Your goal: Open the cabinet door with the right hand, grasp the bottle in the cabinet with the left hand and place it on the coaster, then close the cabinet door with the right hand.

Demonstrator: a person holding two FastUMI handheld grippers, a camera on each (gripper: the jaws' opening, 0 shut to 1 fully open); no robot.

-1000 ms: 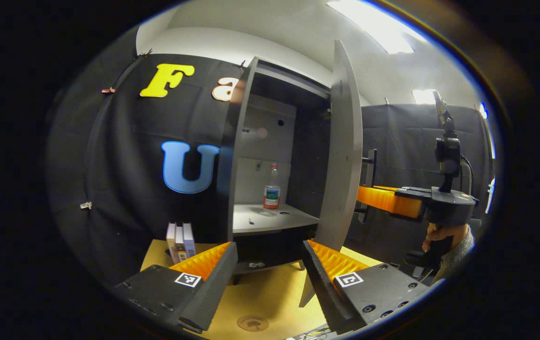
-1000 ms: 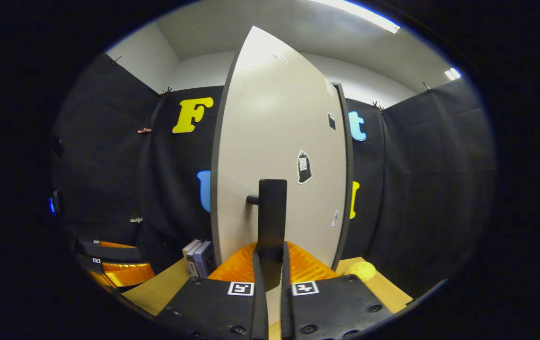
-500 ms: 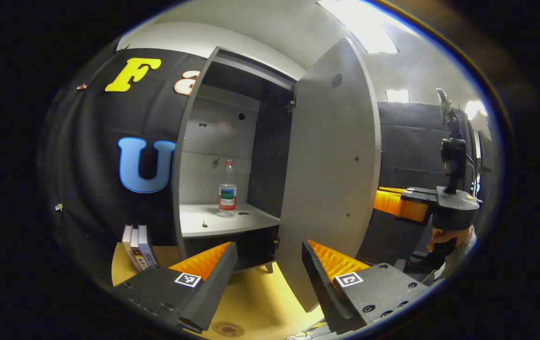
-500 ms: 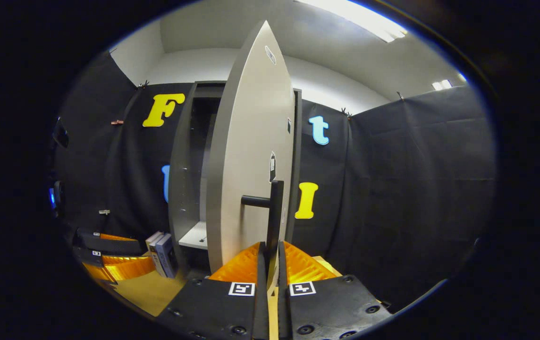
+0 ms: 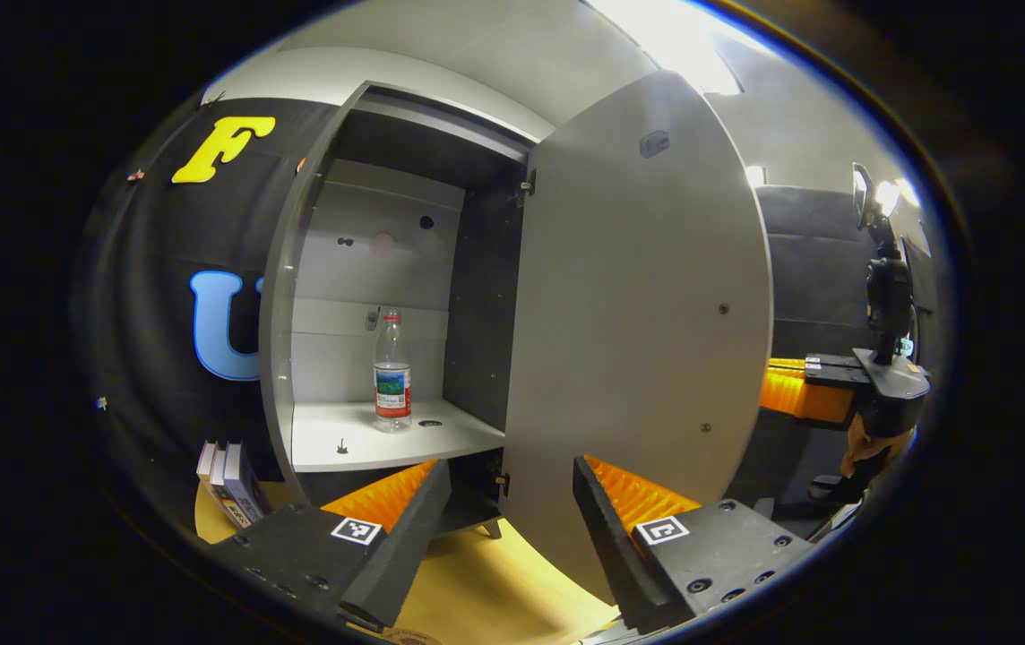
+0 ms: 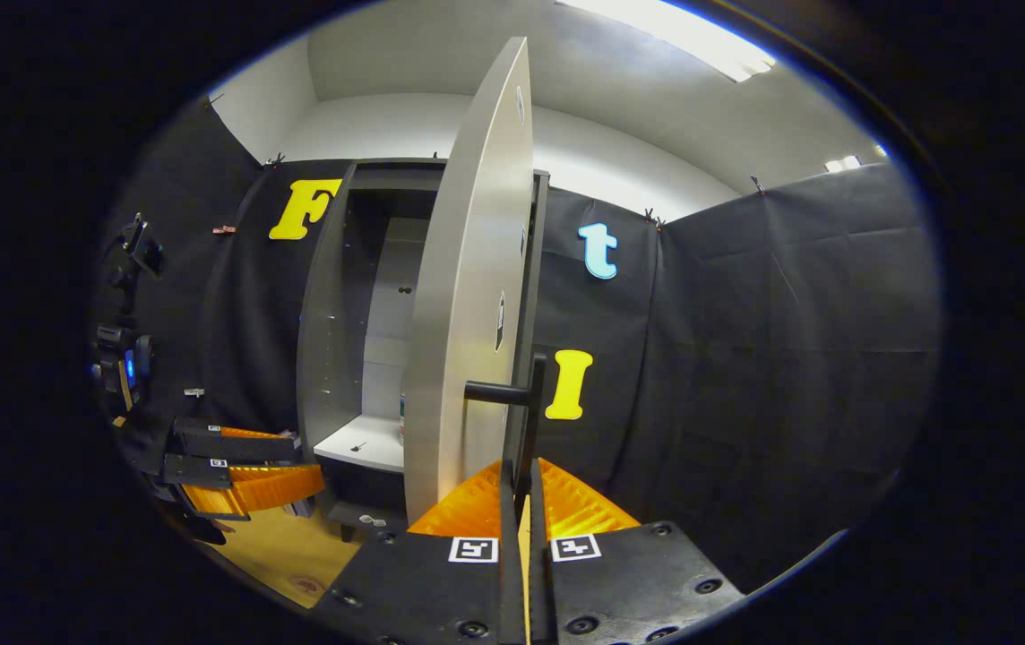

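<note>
- Standing upright on the pale shelf [image 5: 360,443] inside the open cabinet [image 5: 369,269], the bottle [image 5: 392,385] is the main thing in there; it is clear, with a red cap and a coloured label, and sits toward the back right of the shelf.
- A small dark bit lies on the shelf left of the bottle, and a dark round mark sits just beside its base; what they are is too small to tell.
- Your left tongs [image 5: 512,502] are spread wide apart and hold nothing; they hang in front of the cabinet, below shelf level, well apart from the bottle.
- The cabinet door [image 5: 638,358] is swung out wide and fills the space right of the opening; the way from your left tongs to the bottle is open.
- Your right tongs [image 6: 520,484] are closed together on the dark door handle [image 6: 526,421], one finger on each side of its bar.
- In the left gripper view your right tongs [image 5: 795,394] show past the door's edge, with your hand [image 5: 862,443] under them.
- A few books [image 5: 226,479] stand on the yellow worktop [image 5: 477,582] left of the cabinet.
- The edge of the round coaster [image 5: 409,637] peeks in at the very bottom, on the worktop below your left tongs.
</note>
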